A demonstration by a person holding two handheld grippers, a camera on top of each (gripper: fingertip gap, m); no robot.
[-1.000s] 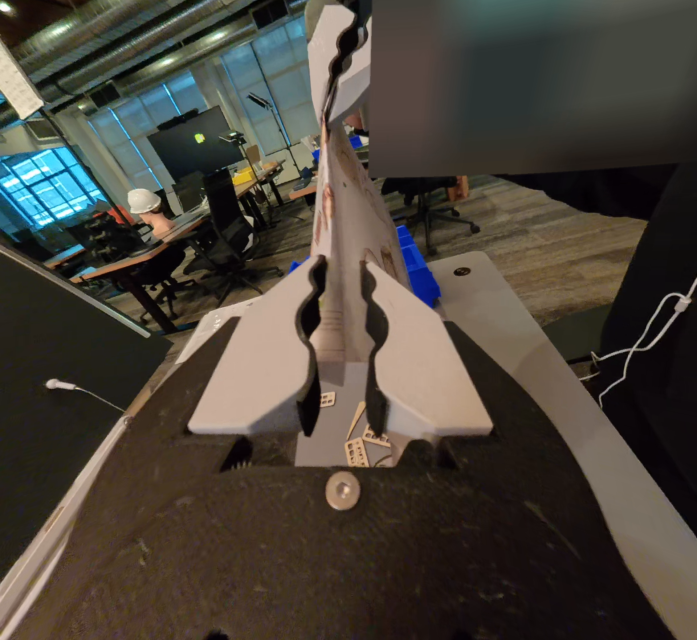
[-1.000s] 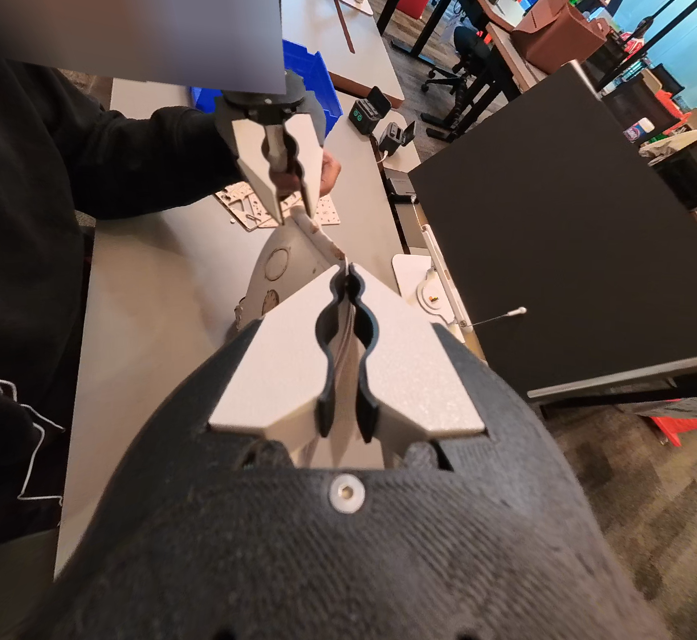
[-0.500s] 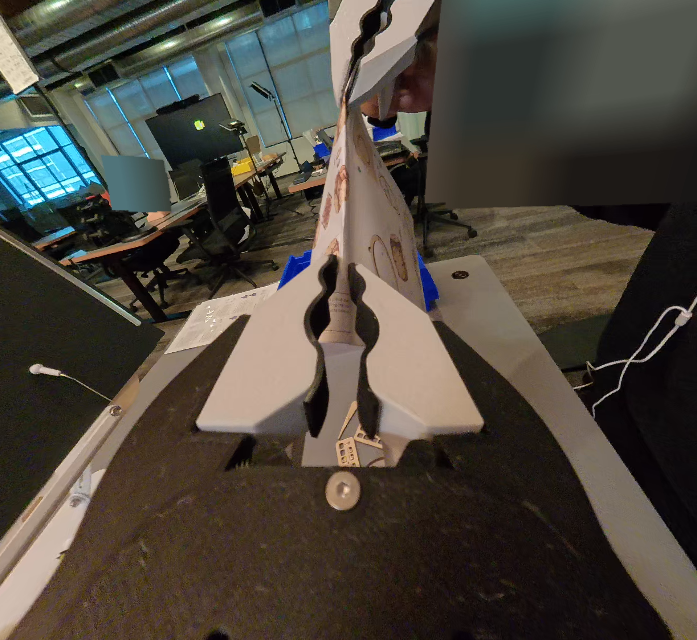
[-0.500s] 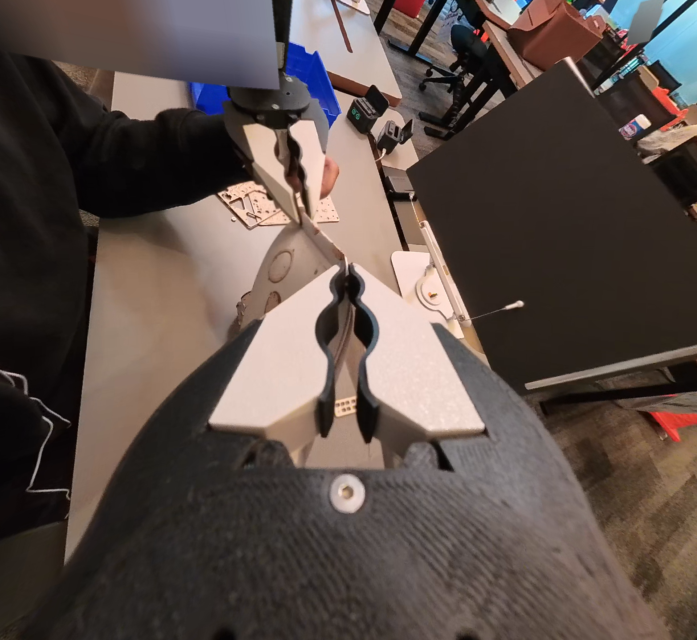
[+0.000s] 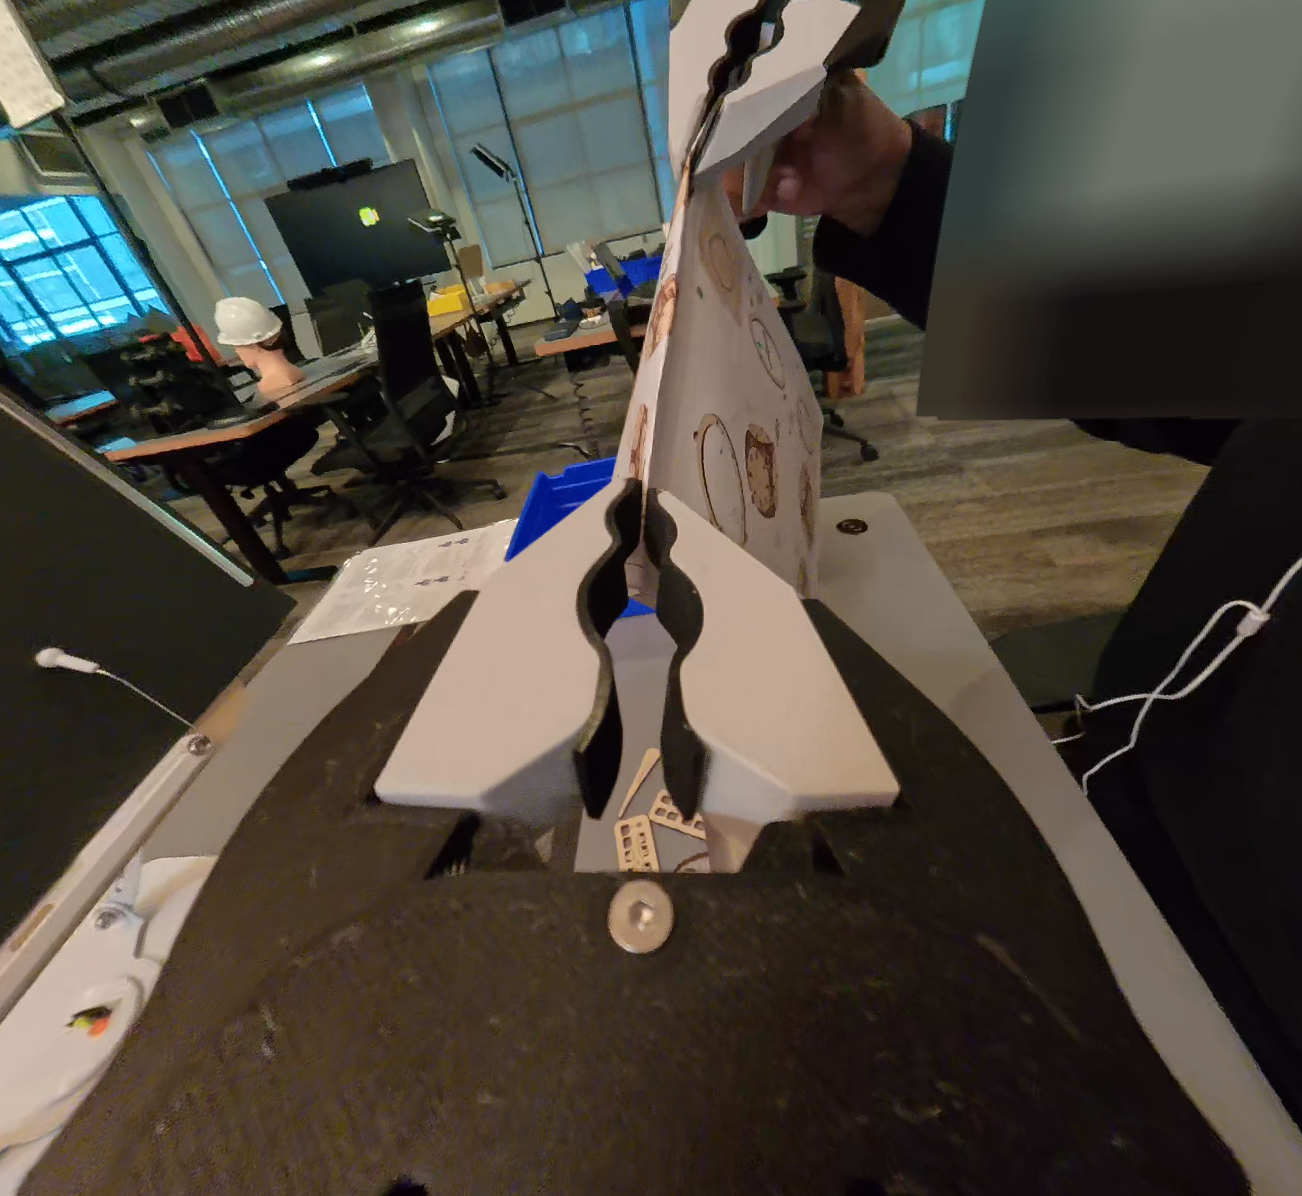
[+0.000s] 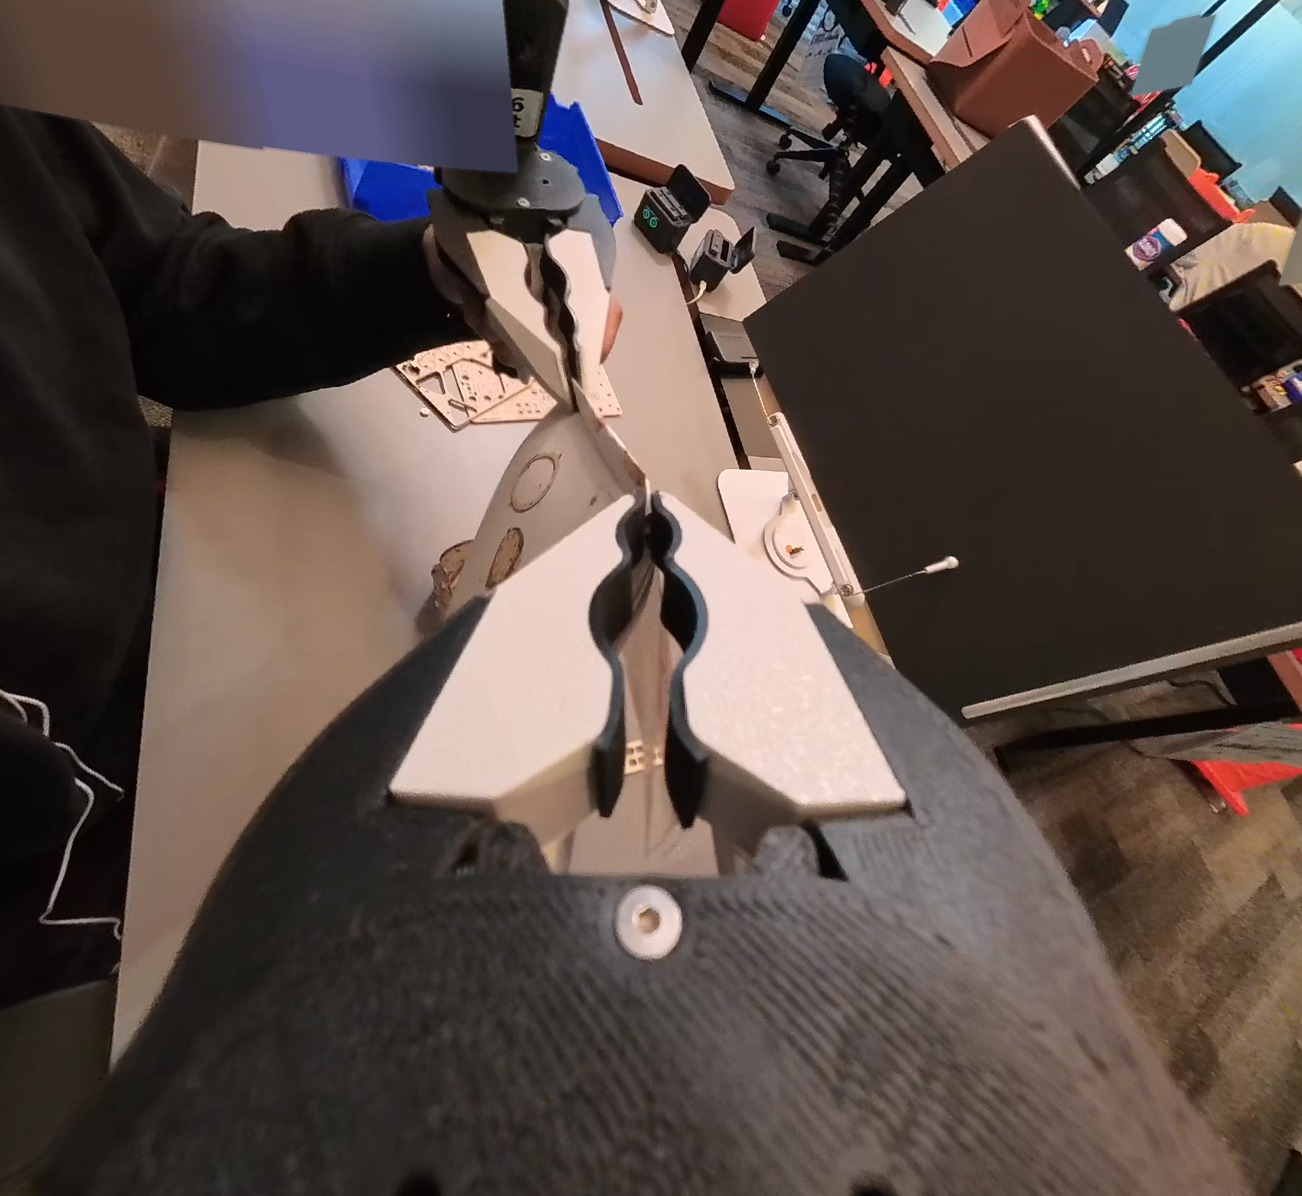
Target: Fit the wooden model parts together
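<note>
Both grippers pinch the same bag (image 5: 733, 380), a white paper one printed with brown rounds, held in the air over the grey table (image 6: 282, 528): left gripper (image 5: 642, 503) has its jaws pressed together on one top corner, right gripper (image 6: 652, 506) clamps the other, with the top edge taut between them. Risk 1: pulling the two apart tears the paper at a pinch point, since each grip takes only a sliver of edge. Risk 2: a thin corner slips out and the bag drops onto the wooden cut-out sheets (image 6: 493, 387) below. Risk 3: twisting one wrist creases or rips the fold
</note>
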